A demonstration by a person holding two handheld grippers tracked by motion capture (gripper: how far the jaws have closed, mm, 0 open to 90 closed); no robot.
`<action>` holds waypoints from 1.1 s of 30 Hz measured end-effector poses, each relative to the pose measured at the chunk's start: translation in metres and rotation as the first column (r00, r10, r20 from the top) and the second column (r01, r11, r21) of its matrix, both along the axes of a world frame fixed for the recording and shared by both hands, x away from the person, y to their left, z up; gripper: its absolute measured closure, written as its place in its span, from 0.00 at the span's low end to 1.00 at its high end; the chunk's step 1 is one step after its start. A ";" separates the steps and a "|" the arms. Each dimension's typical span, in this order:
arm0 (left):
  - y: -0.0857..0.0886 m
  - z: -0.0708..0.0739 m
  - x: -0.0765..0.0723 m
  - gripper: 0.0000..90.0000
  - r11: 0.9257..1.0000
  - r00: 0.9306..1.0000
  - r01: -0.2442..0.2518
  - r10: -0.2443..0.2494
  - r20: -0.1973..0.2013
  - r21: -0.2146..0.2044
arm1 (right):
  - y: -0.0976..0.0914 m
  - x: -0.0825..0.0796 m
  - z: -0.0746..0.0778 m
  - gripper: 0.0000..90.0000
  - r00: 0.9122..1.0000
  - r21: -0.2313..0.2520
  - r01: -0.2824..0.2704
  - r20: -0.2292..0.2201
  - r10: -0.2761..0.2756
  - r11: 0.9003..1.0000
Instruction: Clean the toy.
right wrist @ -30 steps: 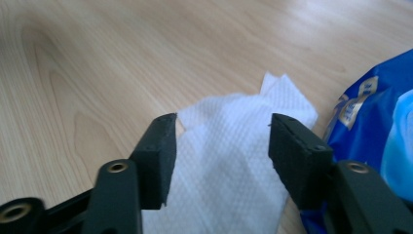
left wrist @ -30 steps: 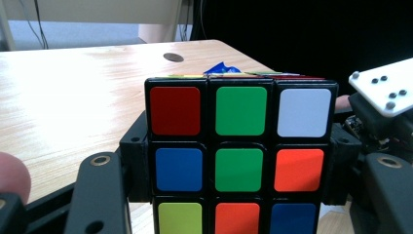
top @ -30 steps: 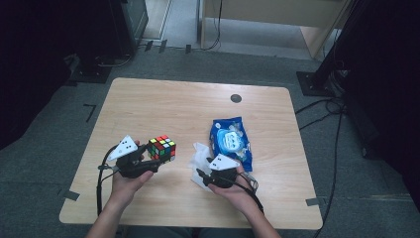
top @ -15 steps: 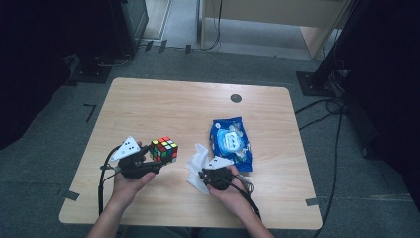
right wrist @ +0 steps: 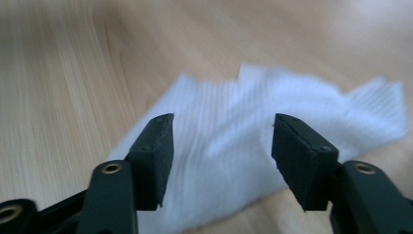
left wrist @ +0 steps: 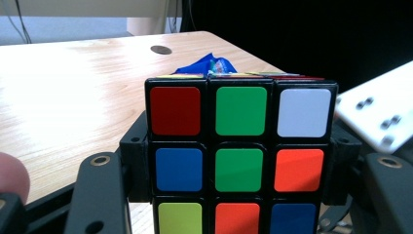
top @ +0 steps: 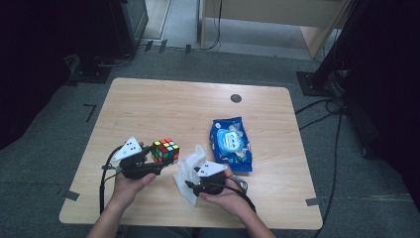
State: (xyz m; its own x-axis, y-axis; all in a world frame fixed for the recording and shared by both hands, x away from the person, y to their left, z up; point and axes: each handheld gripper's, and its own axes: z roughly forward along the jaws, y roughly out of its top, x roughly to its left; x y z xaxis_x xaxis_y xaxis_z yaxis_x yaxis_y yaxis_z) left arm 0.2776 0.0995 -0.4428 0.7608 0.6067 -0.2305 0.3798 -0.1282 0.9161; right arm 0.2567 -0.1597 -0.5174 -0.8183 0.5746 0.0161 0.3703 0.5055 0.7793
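Near the counter's (top: pixel 148 104) front edge, the left gripper (top: pixel 148 166) clamped the puzzle cube (top: pixel 165 150). The right gripper (right wrist: pixel 221 161), jaws just opening and apart, hovered over the white wipe (right wrist: pixel 272 122) beside it. Risk: jaws may close on a loose fold only, letting the wipe slip free.

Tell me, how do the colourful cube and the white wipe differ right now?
The cube is stiff, square and many-coloured; the wipe is soft, crumpled and plain white. The cube is clamped between the left gripper's jaws, while the wipe lies loose on the table, with the right gripper's jaws just reopened above it, apart and not pressing. The cube stands as a block, the wipe lies nearly flat. Both are at the table's near edge.
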 end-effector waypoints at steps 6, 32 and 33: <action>0.000 -0.001 0.000 0.38 1.000 1.000 0.000 0.000 -0.001 0.000 | 0.011 -0.005 -0.005 0.52 0.997 -0.014 0.083 -0.010 -0.083 0.996; 0.009 -0.001 -0.005 0.38 1.000 1.000 0.005 -0.005 0.006 -0.011 | 0.028 0.029 -0.005 0.23 1.000 -0.054 -0.004 0.014 0.005 0.999; 0.010 -0.001 -0.006 0.38 1.000 1.000 0.004 -0.004 0.005 -0.006 | 0.024 0.030 -0.005 0.29 1.000 -0.033 0.004 -0.031 -0.005 0.999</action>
State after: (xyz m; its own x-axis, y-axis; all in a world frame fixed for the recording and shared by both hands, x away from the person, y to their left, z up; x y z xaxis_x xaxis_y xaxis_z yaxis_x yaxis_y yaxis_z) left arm 0.2714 0.1095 -0.4441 0.7641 0.6025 -0.2303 0.3746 -0.1238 0.9189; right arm 0.2870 -0.1352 -0.5222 -0.8150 0.5790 0.0225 0.3963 0.5288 0.7506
